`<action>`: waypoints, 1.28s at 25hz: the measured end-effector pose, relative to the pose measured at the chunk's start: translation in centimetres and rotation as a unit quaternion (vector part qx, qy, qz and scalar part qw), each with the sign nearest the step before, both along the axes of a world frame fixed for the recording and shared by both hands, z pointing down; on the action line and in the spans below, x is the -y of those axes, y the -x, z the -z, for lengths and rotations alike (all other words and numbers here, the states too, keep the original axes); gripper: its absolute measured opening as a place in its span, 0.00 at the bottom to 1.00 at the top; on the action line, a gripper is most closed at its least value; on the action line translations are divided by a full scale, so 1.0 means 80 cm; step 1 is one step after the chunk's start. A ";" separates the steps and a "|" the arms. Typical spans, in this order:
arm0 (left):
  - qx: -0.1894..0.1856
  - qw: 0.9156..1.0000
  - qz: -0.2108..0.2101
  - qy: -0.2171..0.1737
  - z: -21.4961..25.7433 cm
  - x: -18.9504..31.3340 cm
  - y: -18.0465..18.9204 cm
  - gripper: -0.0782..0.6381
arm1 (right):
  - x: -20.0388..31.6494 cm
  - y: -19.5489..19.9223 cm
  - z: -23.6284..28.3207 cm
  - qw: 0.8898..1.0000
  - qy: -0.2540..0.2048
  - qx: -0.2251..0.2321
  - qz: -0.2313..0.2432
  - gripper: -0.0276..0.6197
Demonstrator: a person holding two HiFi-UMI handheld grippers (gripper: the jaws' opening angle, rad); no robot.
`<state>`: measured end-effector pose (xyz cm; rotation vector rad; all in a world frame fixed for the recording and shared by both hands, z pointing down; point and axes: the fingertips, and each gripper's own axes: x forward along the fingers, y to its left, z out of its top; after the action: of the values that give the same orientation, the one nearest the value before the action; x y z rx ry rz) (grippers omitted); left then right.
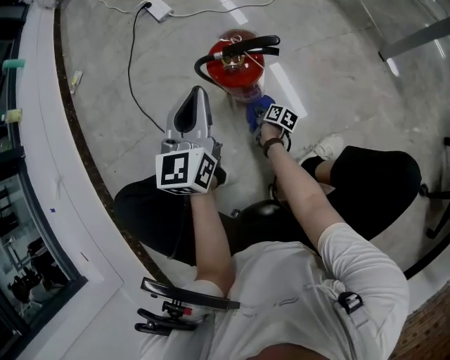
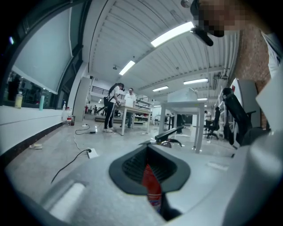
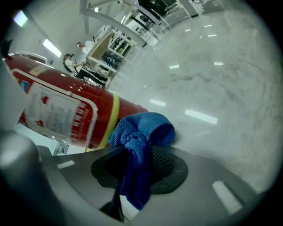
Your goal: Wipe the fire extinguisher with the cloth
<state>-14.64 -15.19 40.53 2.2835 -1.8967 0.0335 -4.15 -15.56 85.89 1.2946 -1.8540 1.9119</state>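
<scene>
A red fire extinguisher [image 1: 235, 65] with a black handle and hose stands upright on the pale floor. My right gripper [image 1: 261, 116] is shut on a blue cloth [image 1: 254, 107], which lies against the lower side of the cylinder. In the right gripper view the cloth [image 3: 143, 130] bunches out of that gripper [image 3: 132, 152] beside the extinguisher's label [image 3: 66, 110]. My left gripper [image 1: 199, 93] hovers left of the extinguisher with its jaws together and nothing in them. In the left gripper view a strip of the red extinguisher [image 2: 153, 185] shows beyond that gripper [image 2: 150, 154].
A white power strip [image 1: 157, 8] and its black cable [image 1: 131, 67] lie on the floor behind and to the left. A curved white ledge [image 1: 42, 140] runs along the left. The person's legs and a white shoe [image 1: 328, 147] sit just behind the grippers. Tables [image 2: 181, 106] stand far off.
</scene>
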 end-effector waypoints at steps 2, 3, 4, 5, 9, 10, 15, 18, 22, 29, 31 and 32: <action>0.004 1.000 0.004 0.011 -0.010 0.008 0.007 0.11 | -0.004 0.000 -0.030 0.999 0.035 -0.013 0.026 0.22; 0.006 1.000 0.005 0.013 -0.011 0.012 0.009 0.11 | -0.003 -0.001 -0.037 0.998 0.046 -0.015 0.037 0.23; 0.007 1.000 0.004 0.012 -0.010 0.015 0.011 0.11 | -0.002 -0.001 -0.038 0.997 0.053 -0.014 0.047 0.23; 0.005 1.000 0.003 0.007 -0.005 0.018 0.013 0.11 | -0.002 0.001 -0.034 0.997 0.057 -0.010 0.054 0.23; -0.006 1.000 -0.002 -0.024 0.026 0.036 0.014 0.11 | 0.008 -0.008 0.063 0.998 -0.009 0.052 0.014 0.23; -0.006 0.999 -0.007 -0.038 0.040 0.043 0.011 0.11 | 0.016 -0.014 0.108 0.997 -0.046 0.068 0.006 0.23; -0.011 0.996 -0.038 -0.084 0.098 0.053 -0.010 0.11 | 0.025 -0.021 0.336 0.966 -0.213 0.139 0.039 0.23; -0.009 0.993 -0.066 -0.097 0.119 0.052 -0.037 0.11 | 0.034 -0.024 0.448 0.938 -0.280 0.202 0.021 0.23; 0.001 0.992 -0.080 -0.102 0.128 0.044 -0.064 0.11 | 0.051 -0.002 0.518 0.912 -0.318 0.256 0.029 0.23; 0.010 0.995 -0.052 -0.082 0.114 0.038 -0.050 0.11 | 0.067 0.005 0.520 0.903 -0.335 0.265 0.042 0.22; 0.007 0.996 -0.038 -0.076 0.105 0.035 -0.040 0.11 | 0.068 0.002 0.518 0.902 -0.345 0.254 0.047 0.22; 0.006 0.997 -0.034 -0.071 0.099 0.033 -0.036 0.11 | 0.068 0.000 0.516 0.902 -0.349 0.249 0.047 0.22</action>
<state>-11.72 -17.85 32.62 2.4445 -1.8825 -0.0811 -4.11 -21.01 44.58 0.8464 -2.9913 1.6834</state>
